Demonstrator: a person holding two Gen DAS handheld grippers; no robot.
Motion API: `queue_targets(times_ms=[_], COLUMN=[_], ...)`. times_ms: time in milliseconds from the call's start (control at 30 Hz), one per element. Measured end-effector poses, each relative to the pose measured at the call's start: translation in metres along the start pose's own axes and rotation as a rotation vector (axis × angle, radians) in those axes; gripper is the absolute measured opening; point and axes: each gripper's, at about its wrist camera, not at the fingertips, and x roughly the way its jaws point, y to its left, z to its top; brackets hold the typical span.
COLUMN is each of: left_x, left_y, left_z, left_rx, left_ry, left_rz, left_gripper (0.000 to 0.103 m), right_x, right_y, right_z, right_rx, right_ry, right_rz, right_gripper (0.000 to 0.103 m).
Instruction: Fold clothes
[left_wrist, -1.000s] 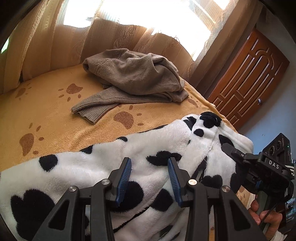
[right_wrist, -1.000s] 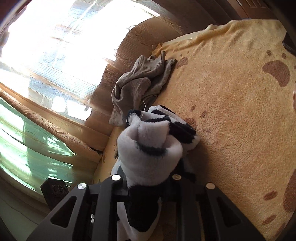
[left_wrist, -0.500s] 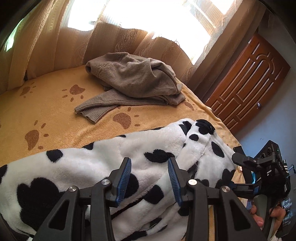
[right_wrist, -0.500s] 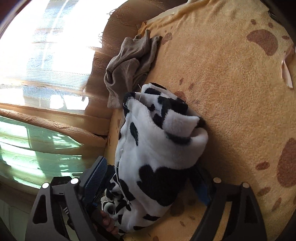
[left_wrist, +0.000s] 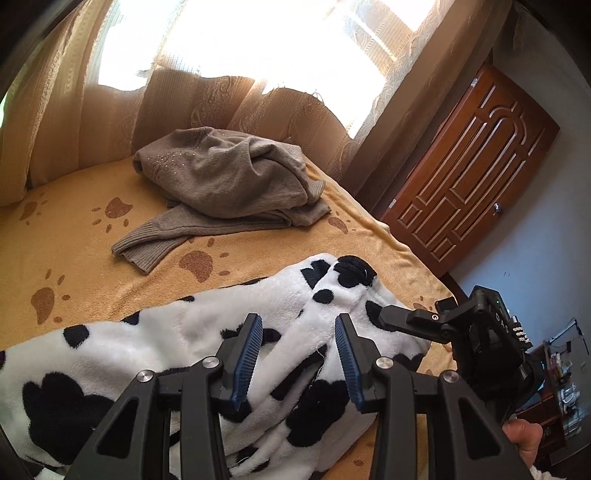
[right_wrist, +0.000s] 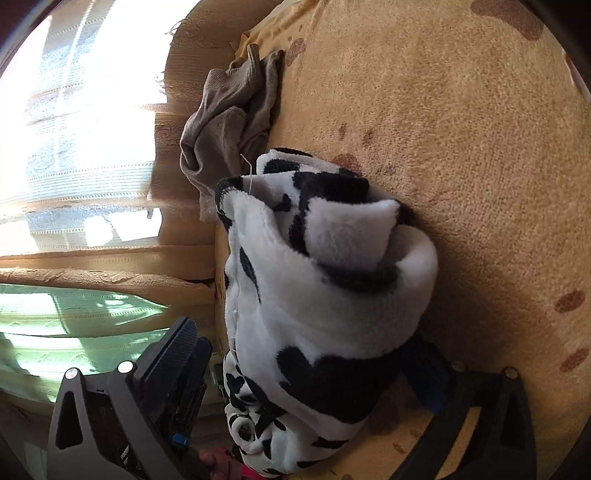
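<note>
Left gripper (left_wrist: 298, 363): jaws partly apart with nothing pinched; it hovers over the spotted fleece garment (left_wrist: 192, 347), which lies just ahead of and below the blue pads (left_wrist: 246, 360).
Right gripper (right_wrist: 295, 373): jaws opening wide. The rolled end of the fleece sits between them, and the left pad (right_wrist: 173, 350) stands clear of it.
Risk: the loose roll may spring open once freed, because thick fleece rebounds; the wide jaw could also snag the pile as it backs off.
Second garment: the grey sweater (left_wrist: 229, 184) lies crumpled well beyond both claws, near the curtain (left_wrist: 236, 99).
Pose: both grippers tilt downward toward the yellow blanket (left_wrist: 74, 236); the right one looks rolled sideways.
</note>
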Motion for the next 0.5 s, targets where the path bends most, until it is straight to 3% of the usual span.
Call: queue_targets(times_ms=[267, 300, 400, 500], left_x=[0.001, 0.0, -0.006, -0.02], left_y=[0.034, 0.036, 0.042, 0.051], left_z=[-0.009, -0.01, -0.012, -0.015], left_rx=[-0.064, -0.067, -0.08, -0.11], left_ry=[0.022, 0.024, 0.013, -0.009], left_rz=[0.014, 0.011, -0.002, -0.021], left_gripper=[0.043, 0.043, 0.043, 0.043], right_x=[0.008, 0.01, 0.019, 0.017], right_y=[0.012, 0.014, 0.015, 0.029], right_z=[-0.009, -0.01, -0.012, -0.02], right_rx=[-0.079, -0.096, -0.135, -0.246], right_ry=[-0.166, -0.166, -0.117, -0.149], right_rz=[-0.068, -0.064, -0.013, 0.001], right_gripper=[0.103, 0.099, 0.045, 0.04])
